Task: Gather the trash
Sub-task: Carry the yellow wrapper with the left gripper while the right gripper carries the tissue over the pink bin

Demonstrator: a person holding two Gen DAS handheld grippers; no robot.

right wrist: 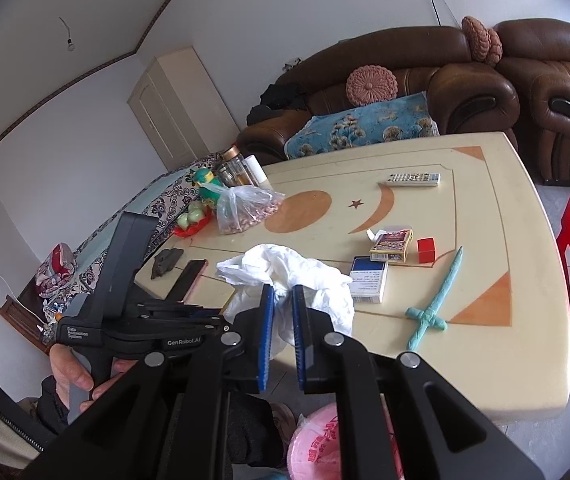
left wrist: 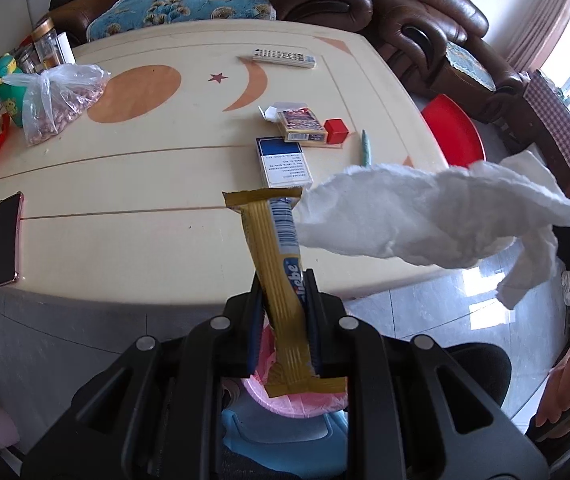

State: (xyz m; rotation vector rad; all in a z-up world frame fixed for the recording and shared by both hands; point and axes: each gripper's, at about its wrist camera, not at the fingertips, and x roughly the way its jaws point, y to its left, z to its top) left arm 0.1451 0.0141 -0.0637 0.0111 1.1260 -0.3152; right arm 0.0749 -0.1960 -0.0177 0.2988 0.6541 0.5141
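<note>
My left gripper (left wrist: 283,280) is shut on a long gold snack wrapper (left wrist: 275,248), held upright over the table's near edge. Below it a bin with a pink bag liner (left wrist: 305,400) sits on the floor. My right gripper (right wrist: 283,292) is shut on a crumpled white tissue (right wrist: 285,272), held in the air above the table's near edge. The same tissue (left wrist: 425,216) shows at the right of the left wrist view. The pink bin liner (right wrist: 313,448) also shows below the right gripper. The left gripper's body (right wrist: 133,320) is seen at the left of the right wrist view.
The cream table (left wrist: 125,184) holds a blue-white carton (left wrist: 283,162), a card box (left wrist: 303,126), a red cube (left wrist: 336,130), a teal toy sword (right wrist: 437,300), a remote (left wrist: 283,57), a phone (left wrist: 5,238) and a bag of nuts (left wrist: 57,108). A red chair (left wrist: 453,132) and brown sofas (right wrist: 445,76) stand around it.
</note>
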